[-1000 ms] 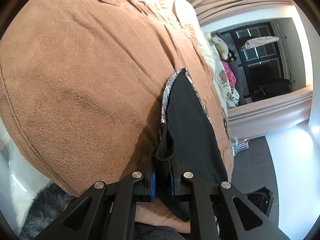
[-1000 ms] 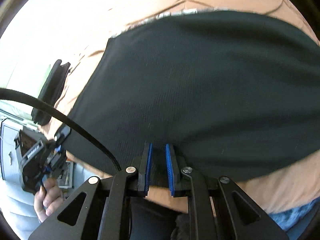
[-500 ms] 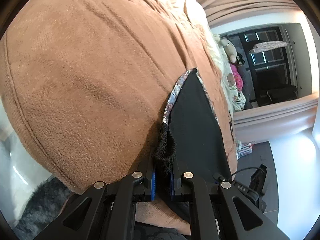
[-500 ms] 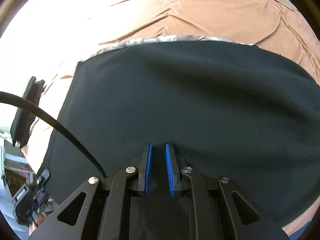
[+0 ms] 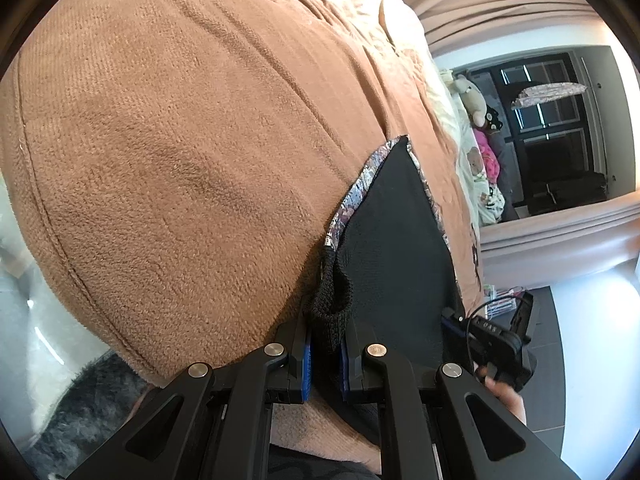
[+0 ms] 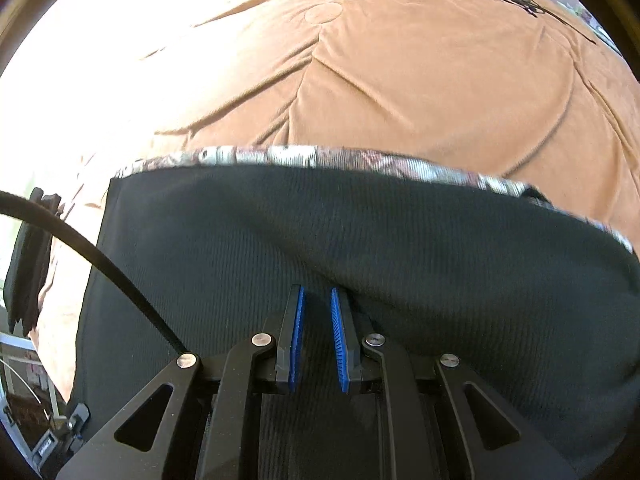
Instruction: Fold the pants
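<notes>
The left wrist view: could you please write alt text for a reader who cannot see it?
The left hand-held gripper is shut on a knitted black edge of the dark pants, which lie on a brown blanket. A patterned trim runs along the far edge of the pants. At the lower right, the right hand-held gripper is partly visible beside the pants.

We see the pants (image 6: 360, 248) as a dark, matt, finely ribbed knit cloth, edged at twelve o'clock with a patterned woven waistband (image 6: 304, 158). A coarse black knitted loop (image 5: 332, 300) hangs at their corner. Beneath them, the bed blanket (image 5: 180, 140) is tan fleece, soft and nubbly with stitched seams. Both grippers, the left gripper (image 5: 324, 360) and right gripper (image 6: 316, 340), are matt black plastic with shiny metal rivets; ridged blue rubber pads (image 6: 340, 344) line the jaws.
</notes>
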A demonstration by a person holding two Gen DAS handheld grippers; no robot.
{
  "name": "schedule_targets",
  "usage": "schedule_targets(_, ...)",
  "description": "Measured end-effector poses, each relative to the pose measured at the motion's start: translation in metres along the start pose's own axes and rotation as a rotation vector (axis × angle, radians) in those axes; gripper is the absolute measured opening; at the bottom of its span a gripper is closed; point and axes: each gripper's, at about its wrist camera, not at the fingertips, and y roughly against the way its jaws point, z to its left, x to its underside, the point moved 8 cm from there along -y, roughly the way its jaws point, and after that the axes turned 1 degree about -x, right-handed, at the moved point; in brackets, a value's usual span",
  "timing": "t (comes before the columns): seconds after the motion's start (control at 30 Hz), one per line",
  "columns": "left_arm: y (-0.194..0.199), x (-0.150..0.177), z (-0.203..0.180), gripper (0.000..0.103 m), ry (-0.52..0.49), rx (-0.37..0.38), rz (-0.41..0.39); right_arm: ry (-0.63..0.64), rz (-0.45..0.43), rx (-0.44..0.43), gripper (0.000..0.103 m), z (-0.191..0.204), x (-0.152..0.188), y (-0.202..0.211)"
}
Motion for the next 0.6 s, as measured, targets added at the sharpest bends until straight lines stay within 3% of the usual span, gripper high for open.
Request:
schedule_targets(0.47,-0.003,0.001,-0.002,0.011,0.001,-0.009,-0.003,0.03,0.008,0.003,0.011,0.008,-0.032,-0.041)
schedule_targets(0.6,-0.002,-0.001,-0.002,0.011,0.005,-0.004,0.0,0.008,0.023,-0.065,0.011,0.019,-0.025,-0.032)
